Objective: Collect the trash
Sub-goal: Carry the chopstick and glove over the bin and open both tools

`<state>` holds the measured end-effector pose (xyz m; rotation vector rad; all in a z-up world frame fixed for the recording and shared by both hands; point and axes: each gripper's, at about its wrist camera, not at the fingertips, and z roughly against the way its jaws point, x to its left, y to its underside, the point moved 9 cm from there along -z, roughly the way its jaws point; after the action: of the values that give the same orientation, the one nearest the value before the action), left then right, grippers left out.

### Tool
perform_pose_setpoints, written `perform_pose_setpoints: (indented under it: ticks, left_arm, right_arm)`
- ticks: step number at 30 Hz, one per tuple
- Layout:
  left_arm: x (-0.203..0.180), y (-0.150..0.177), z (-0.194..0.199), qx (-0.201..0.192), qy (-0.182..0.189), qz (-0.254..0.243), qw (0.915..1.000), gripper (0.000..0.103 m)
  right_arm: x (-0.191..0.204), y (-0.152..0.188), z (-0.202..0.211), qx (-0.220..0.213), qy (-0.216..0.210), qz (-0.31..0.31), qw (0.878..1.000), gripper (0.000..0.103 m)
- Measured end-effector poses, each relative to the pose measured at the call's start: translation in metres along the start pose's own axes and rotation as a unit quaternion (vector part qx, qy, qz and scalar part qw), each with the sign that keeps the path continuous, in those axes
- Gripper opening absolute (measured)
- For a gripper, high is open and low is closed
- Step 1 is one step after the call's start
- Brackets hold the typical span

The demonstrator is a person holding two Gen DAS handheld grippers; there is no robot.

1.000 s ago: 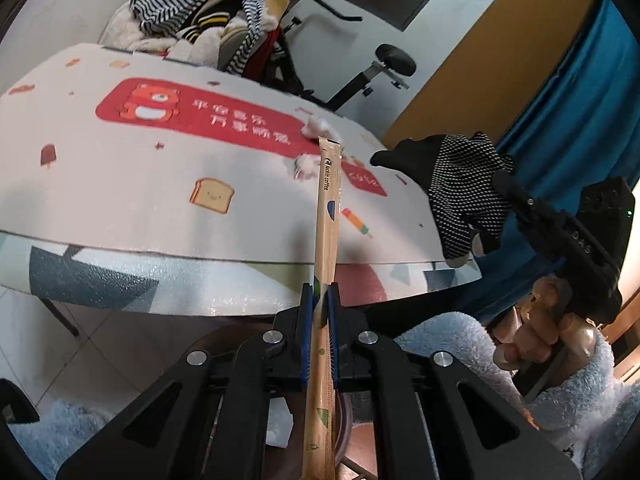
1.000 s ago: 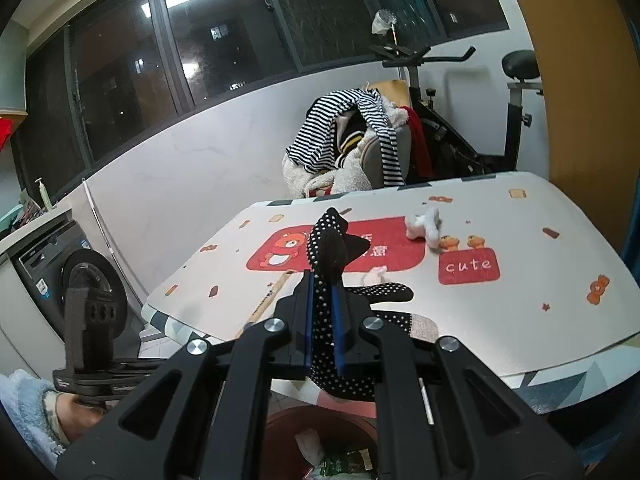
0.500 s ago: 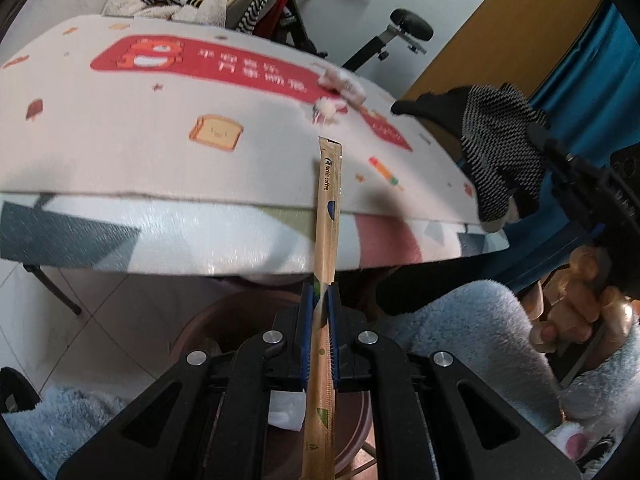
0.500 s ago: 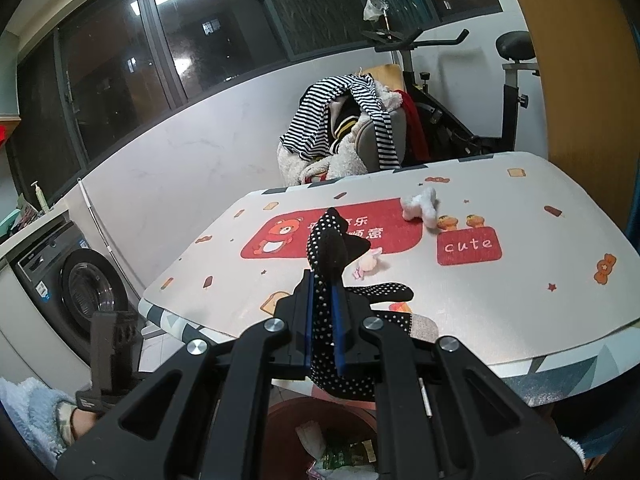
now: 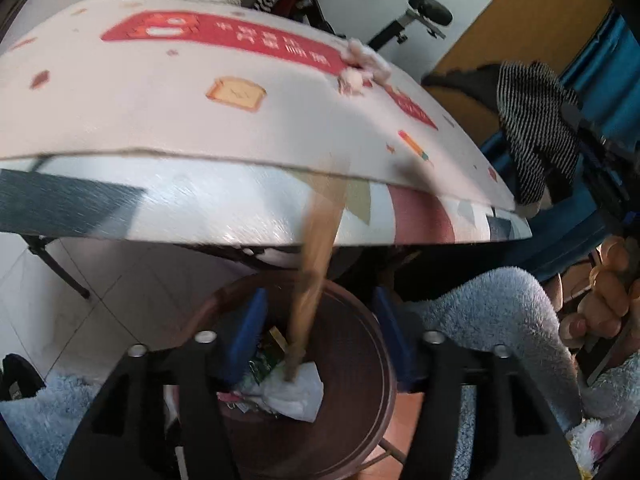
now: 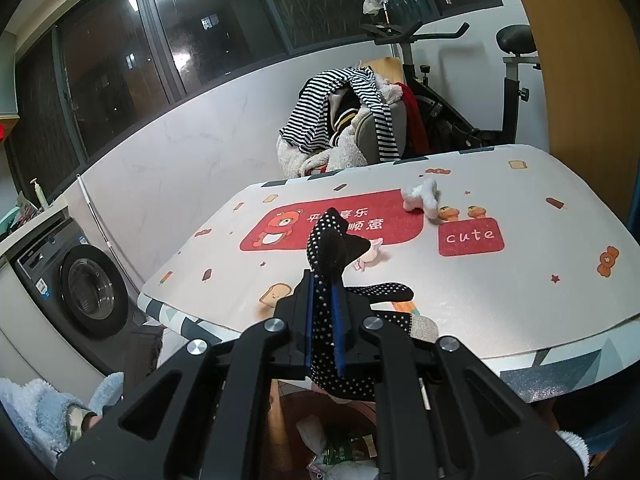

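- The left gripper [image 5: 320,320] hung in the lower centre of the left wrist view, directly above the brown bin [image 5: 360,420]; that position suited dropping trash straight down.
- Its jaws stood wide apart, the blue pads at either side of the bin's mouth, and neither pad touched anything.
- The paper chopstick sleeve [image 5: 316,276] appeared as a blurred tan streak between the spread jaws, its lower tip among the crumpled white paper [image 5: 296,396] in the bin; the blur suggested it was falling free.
- The table [image 5: 120,120] filled the upper half of that view, its near edge above and behind the bin.
- The right gripper [image 6: 324,320] sat in the lower centre of the right wrist view, also poised over the bin's rim [image 6: 288,408], presumably waiting its turn to release.
- Its jaws were pressed together on the black dotted glove [image 6: 332,248], which rose above the pads and also hung below them.
- Remaining trash lay on the table in the centre-right of that view: a white fluffy scrap [image 6: 422,196] near the "cute" label, and a small pink scrap [image 6: 370,254] partly hidden behind the glove.
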<state>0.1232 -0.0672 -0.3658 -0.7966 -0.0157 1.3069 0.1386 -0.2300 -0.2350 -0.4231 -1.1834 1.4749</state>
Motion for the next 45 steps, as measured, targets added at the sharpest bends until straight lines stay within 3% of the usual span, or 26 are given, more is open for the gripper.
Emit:
perform_pose_setpoints:
  ticks: [2, 8, 13, 18, 24, 30, 39, 42, 44, 45]
  left_arm:
    - [0.003, -0.006, 0.012, -0.020, -0.012, 0.004, 0.9997, 0.073]
    - [0.003, -0.025, 0.064, -0.101, -0.047, -0.017, 0.9937, 0.087]
    - [0.010, -0.027, 0.102, -0.155, -0.088, -0.025, 0.9836, 0.090]
    - [0.014, -0.022, 0.118, -0.184, -0.109, -0.013, 0.9767, 0.091]
    - [0.024, -0.014, 0.111, -0.171, -0.118, 0.002, 0.9782, 0.091]
    - [0.033, -0.013, 0.108, -0.167, -0.121, 0.021, 0.9783, 0.091]
    - [0.040, -0.012, 0.106, -0.165, -0.123, 0.035, 0.9780, 0.091]
    - [0.042, -0.012, 0.106, -0.164, -0.125, 0.036, 0.9778, 0.091]
    - [0.042, -0.011, 0.105, -0.163, -0.125, 0.038, 0.9780, 0.091]
    - [0.043, -0.011, 0.104, -0.162, -0.125, 0.039, 0.9780, 0.091]
  right_arm:
    - [0.001, 0.002, -0.001, 0.003, -0.001, 0.001, 1.000, 0.012]
    - [0.012, 0.020, -0.010, 0.033, -0.022, 0.010, 0.999, 0.012]
    - [0.038, 0.059, -0.025, 0.087, -0.063, 0.033, 0.994, 0.012]
    - [0.069, 0.113, -0.043, 0.163, -0.104, 0.063, 0.979, 0.012]
    - [0.086, 0.157, -0.064, 0.236, -0.118, 0.090, 0.960, 0.012]
    - [0.065, 0.184, -0.085, 0.293, -0.075, 0.065, 0.951, 0.012]
    - [0.039, 0.193, -0.095, 0.314, -0.028, 0.038, 0.948, 0.014]
    - [0.034, 0.194, -0.099, 0.319, -0.013, 0.037, 0.947, 0.021]
    - [0.032, 0.193, -0.101, 0.317, -0.006, 0.036, 0.948, 0.032]
    - [0.031, 0.192, -0.101, 0.314, -0.003, 0.036, 0.949, 0.048]
